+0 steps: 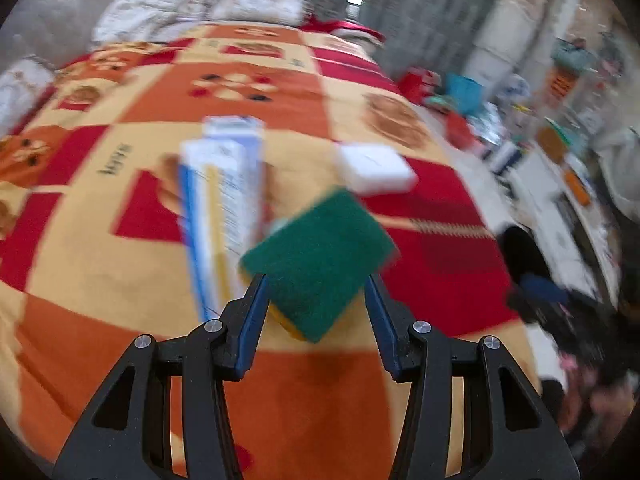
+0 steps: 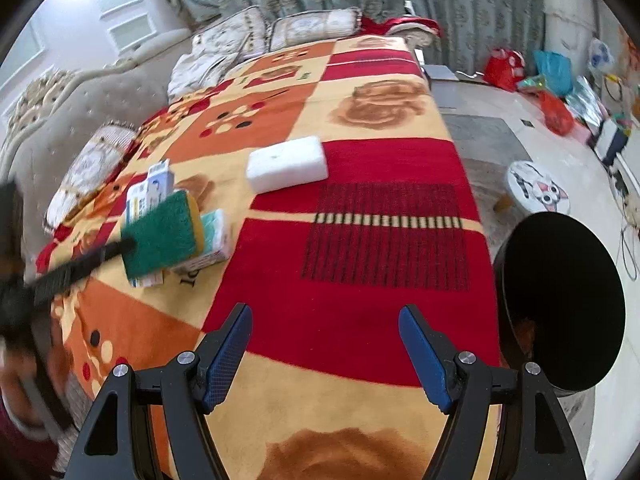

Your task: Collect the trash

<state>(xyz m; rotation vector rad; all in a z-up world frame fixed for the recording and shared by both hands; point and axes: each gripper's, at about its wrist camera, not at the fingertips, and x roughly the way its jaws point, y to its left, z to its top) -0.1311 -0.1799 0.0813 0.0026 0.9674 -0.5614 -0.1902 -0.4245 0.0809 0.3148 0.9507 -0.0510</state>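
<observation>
The left gripper (image 1: 316,280) pinches a green-and-yellow sponge (image 1: 318,260) by its edges, held above the bed (image 2: 360,272); its green face is up and one corner points toward 12 o'clock in the left wrist view. The right gripper (image 2: 325,312) has its jaws spread, nothing between them. A long box (image 1: 220,216) lies at 10 o'clock of the sponge, its print too blurred to read. A white block (image 2: 287,164) rests on the blanket. A black bin (image 2: 568,304) stands at 3 o'clock beside the bed.

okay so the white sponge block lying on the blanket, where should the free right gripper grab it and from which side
Grip the white sponge across its short width, on the two long side faces, coming down from above. It lies flat with open blanket around it, and the right gripper is open and empty.
</observation>
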